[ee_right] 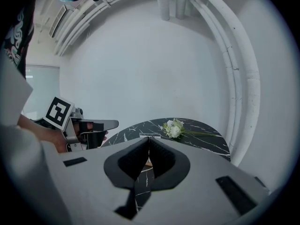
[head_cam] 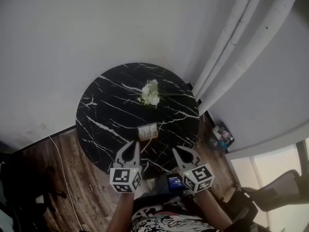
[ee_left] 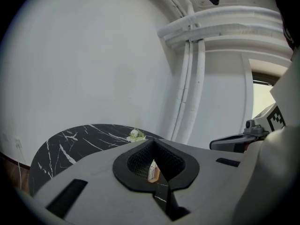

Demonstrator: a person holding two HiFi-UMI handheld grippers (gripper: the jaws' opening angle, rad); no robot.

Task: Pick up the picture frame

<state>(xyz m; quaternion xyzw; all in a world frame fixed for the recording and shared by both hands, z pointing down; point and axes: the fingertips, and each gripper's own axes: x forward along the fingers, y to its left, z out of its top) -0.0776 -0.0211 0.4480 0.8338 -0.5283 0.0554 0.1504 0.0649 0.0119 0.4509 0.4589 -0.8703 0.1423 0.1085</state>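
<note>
Black marble table (head_cam: 96, 110), with the picture frame (head_cam: 147, 132) standing untouched, low centre of the head view.
Left gripper (head_cam: 133, 145) and right gripper (head_cam: 177, 151) hover just below it, jaws pressed together and empty; one should open first, then straddle the frame's edge squarely.

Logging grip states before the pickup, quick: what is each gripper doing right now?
Left gripper: closed, holding nothing.
Right gripper: closed, holding nothing.

The left gripper (head_cam: 134, 145) and the right gripper (head_cam: 177, 150) sit side by side at the near edge of the round table (head_cam: 89, 111). Both point toward its middle, tipped a little down. Each one's jaws are closed, with nothing in them.
</note>
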